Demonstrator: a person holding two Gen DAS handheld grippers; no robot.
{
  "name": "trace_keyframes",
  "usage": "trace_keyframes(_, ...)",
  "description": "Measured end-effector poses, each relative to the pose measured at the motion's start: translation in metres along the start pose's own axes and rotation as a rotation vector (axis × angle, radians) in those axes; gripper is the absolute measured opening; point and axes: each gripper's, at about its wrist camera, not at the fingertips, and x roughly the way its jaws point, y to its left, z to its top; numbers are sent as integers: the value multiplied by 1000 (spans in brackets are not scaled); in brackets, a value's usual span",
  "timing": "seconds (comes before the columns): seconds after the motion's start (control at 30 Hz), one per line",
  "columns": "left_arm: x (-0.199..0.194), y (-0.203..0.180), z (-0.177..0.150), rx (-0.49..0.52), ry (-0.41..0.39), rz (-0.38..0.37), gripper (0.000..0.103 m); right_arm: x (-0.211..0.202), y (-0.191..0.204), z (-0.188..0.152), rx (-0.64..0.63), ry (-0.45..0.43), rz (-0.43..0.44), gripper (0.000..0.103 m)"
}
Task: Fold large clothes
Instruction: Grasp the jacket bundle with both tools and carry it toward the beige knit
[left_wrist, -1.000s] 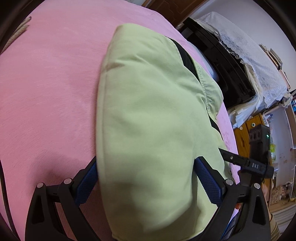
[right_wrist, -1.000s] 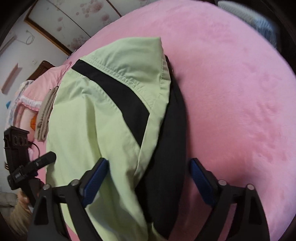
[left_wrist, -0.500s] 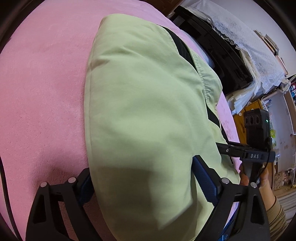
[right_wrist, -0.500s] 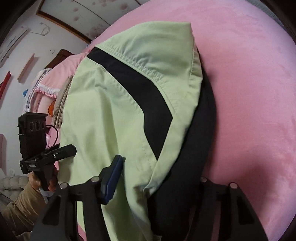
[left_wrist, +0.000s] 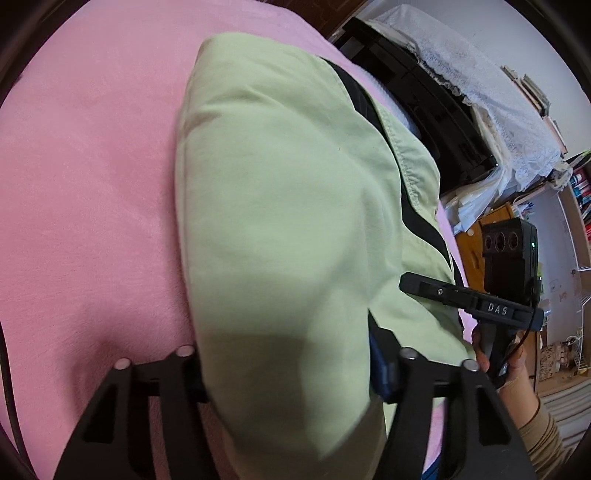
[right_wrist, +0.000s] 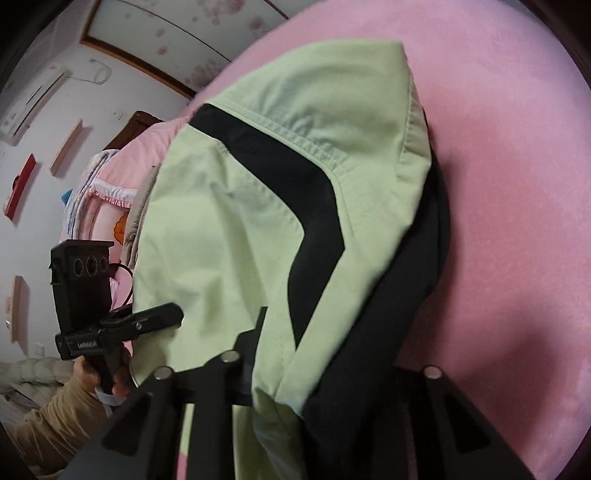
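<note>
A light green garment (left_wrist: 288, 221) with black stripes, folded into a thick pad, lies on the pink blanket (left_wrist: 92, 184). My left gripper (left_wrist: 288, 354) is at the pad's near edge, jaws closing, with the green fold bunched between them. Its blue pad (left_wrist: 376, 362) presses the cloth and its other finger is hidden under it. In the right wrist view the garment (right_wrist: 240, 221) shows its black stripe and a black under-layer. My right gripper (right_wrist: 328, 354) is closing on that near edge, green and black layers pinched between its fingers. A right gripper finger (left_wrist: 424, 288) lies on the cloth.
The pink blanket (right_wrist: 517, 184) spreads on both sides of the garment. A black cabinet (left_wrist: 424, 92) under a lace cloth (left_wrist: 498, 110) stands beyond the bed. Stacked pillows (right_wrist: 103, 192) lie at the far end. A hand in a tan sleeve (left_wrist: 535, 424) holds each gripper.
Both pairs of jaws have narrowed from wide open onto the garment's near edge. The cloth between them has bunched up, and the right view has tilted and risen slightly.
</note>
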Motion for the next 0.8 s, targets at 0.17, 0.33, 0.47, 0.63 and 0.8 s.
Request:
trace_keyframes(0.17,-19,-14,-5,15,-2,15,53,-19,23,-13,-9,-67,-20,17)
trace_keyframes(0.33,-49,-28,-14,38,5,64,53,-38,34,-32,-29,-79,-33,15)
trace_keyframes(0.47,-78,-34,-24,65,-2,86,53,-43,58,-49,-33,-89,-30,15)
trace_keyframes(0.63,-124,-29,-38,81,-11,98,53,-47,90,-66,-49,-99,-12,15)
trace_keyframes(0.8,-176,-5,-52,63,-29,104,53,-31,140,-68,-85,-89,5,15)
